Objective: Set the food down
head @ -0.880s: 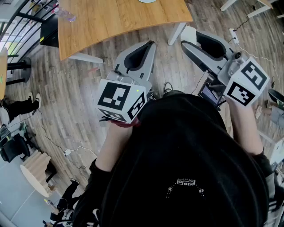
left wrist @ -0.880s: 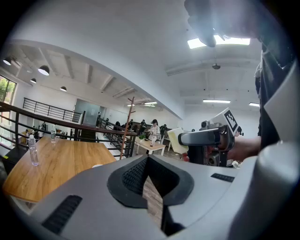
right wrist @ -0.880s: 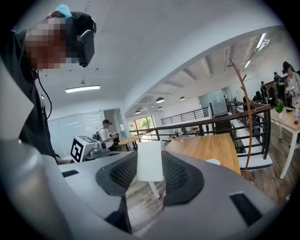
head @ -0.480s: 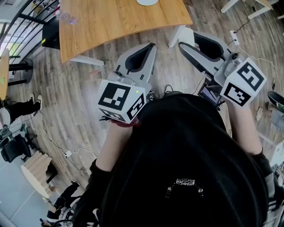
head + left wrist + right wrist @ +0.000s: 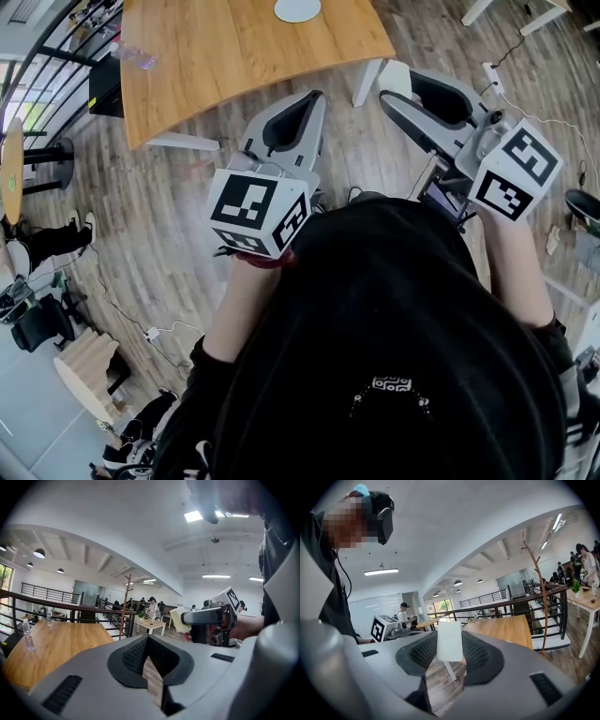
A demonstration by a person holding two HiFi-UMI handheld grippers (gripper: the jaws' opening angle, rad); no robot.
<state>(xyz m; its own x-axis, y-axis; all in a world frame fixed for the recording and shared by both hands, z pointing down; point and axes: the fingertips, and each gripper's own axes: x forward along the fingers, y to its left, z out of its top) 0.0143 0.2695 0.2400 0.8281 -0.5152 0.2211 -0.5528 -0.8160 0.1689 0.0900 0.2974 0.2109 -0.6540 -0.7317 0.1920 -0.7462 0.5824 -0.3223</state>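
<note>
My right gripper is shut on a pale, flat slice of food, held in the air over the wooden floor just short of the table. In the right gripper view the slice stands upright between the two pads. The left gripper view shows the same slice sticking out of the right gripper's tips. My left gripper hovers beside it, its fingertips touching and nothing between them. A white plate lies at the far edge of the wooden table.
A clear plastic bottle lies on the table's left part. White table legs stand below the near edge. Cables and a power strip lie on the floor at the right. A black railing runs behind the table.
The table has slid a little nearer in the head view and more of the white plate shows. Both grippers keep nearly the same places and the slice stays held.
</note>
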